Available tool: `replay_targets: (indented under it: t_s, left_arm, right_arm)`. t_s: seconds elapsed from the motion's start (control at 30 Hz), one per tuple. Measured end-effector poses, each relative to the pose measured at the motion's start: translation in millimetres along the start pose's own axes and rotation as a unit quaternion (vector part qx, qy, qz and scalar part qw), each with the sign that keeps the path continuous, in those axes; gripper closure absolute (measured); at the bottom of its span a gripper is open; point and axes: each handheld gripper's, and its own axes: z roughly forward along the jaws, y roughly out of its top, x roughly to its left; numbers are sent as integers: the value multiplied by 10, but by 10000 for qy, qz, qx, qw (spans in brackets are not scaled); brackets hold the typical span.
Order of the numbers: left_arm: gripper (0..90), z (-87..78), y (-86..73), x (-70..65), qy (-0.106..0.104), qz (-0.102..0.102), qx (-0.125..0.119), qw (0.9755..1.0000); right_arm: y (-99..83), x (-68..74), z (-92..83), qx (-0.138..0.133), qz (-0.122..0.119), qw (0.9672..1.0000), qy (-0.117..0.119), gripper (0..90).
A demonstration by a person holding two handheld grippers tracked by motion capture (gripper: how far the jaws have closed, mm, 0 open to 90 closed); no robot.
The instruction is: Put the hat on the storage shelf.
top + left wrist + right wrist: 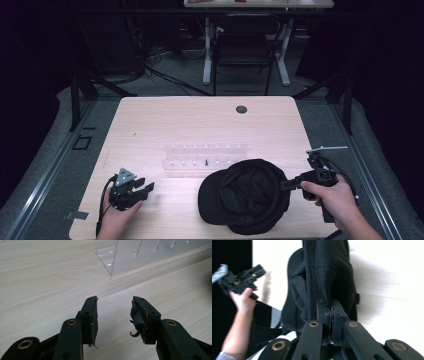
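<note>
From the high view, I've got the pale wooden surface [150,120] in front of me. My left hand-held gripper [141,190] sits at the near left corner, jaws spread, nothing between them. My right hand-held gripper [287,184] is over at the near right, its jaws pinched onto the right edge of the black fabric baseball cap [245,195], which lies opening-up on the surface, near centre-right, brim pointing left. Just beyond the cap stands a clear acrylic rack with small pegs [206,159], two rows of them, and one dark peg in the near row. Far off there's a small dark round hole [241,109] in the surface, and a black folding chair [244,50] on the floor past the far edge.

Left gripper view now: my left hand-held gripper [114,315] has its two black jaws wide apart over bare wood, worn pads showing. The clear acrylic rack [140,255] stands ahead, well apart from the jaw tips.

Right gripper view: my right hand-held gripper [331,315] has its jaws pressed tight together on a fold of the black cap [324,272], the fabric running straight out from the tips. At the left of this view I can see my other hand [243,298] holding its gripper.
</note>
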Motion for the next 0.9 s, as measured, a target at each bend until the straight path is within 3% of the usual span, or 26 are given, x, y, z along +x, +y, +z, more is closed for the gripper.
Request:
replay_targets:
  t_s: [0.3,0.9]
  left_arm:
    - [562,-2,1,-1,10,4,-10,10000]
    - [561,-6,1,-1,20,-12,-33,10000]
  right_arm:
    - [40,209,-115,-22,-64,9992,386,886]
    - [95,476,-301,-52,-212,9979,602,886]
